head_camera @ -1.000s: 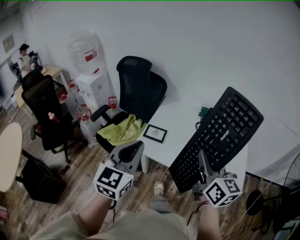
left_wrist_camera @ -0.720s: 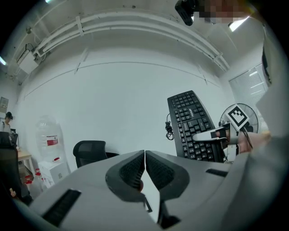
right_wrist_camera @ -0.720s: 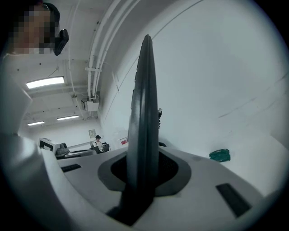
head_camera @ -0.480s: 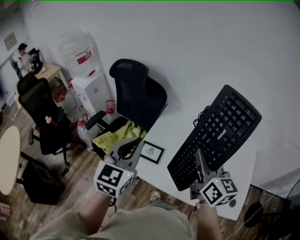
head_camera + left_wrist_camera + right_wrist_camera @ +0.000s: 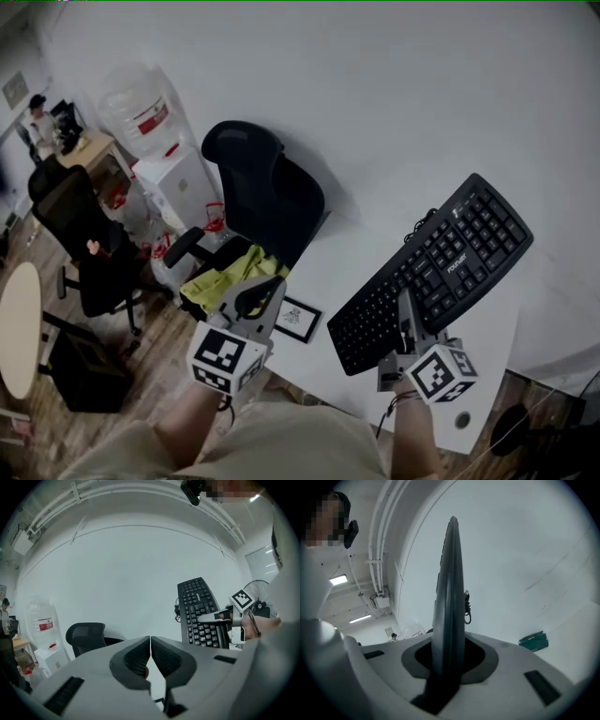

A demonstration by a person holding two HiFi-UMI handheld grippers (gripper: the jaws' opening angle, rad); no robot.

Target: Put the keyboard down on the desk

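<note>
A black keyboard (image 5: 433, 269) hangs in the air over the white desk (image 5: 347, 262), tilted, its cable (image 5: 419, 225) trailing off the far end. My right gripper (image 5: 407, 323) is shut on the keyboard's near edge. The right gripper view has the keyboard (image 5: 449, 597) edge-on between the jaws. My left gripper (image 5: 255, 300) is shut with nothing in it, held left of the desk's near corner. In the left gripper view (image 5: 150, 656) the keyboard (image 5: 201, 611) and the right gripper (image 5: 220, 617) show at the right.
A small framed picture (image 5: 295, 317) lies near the desk's left edge, and a green item (image 5: 534, 641) lies on the desk. A black office chair (image 5: 267, 197) with a yellow-green cloth (image 5: 230, 275) stands to the left. A water dispenser (image 5: 159, 141) and another chair (image 5: 80, 234) are further left.
The keyboard has swung lower and flatter over the desk, still held by the right gripper. The view has shifted forward over the desk. The left gripper has stayed shut.
</note>
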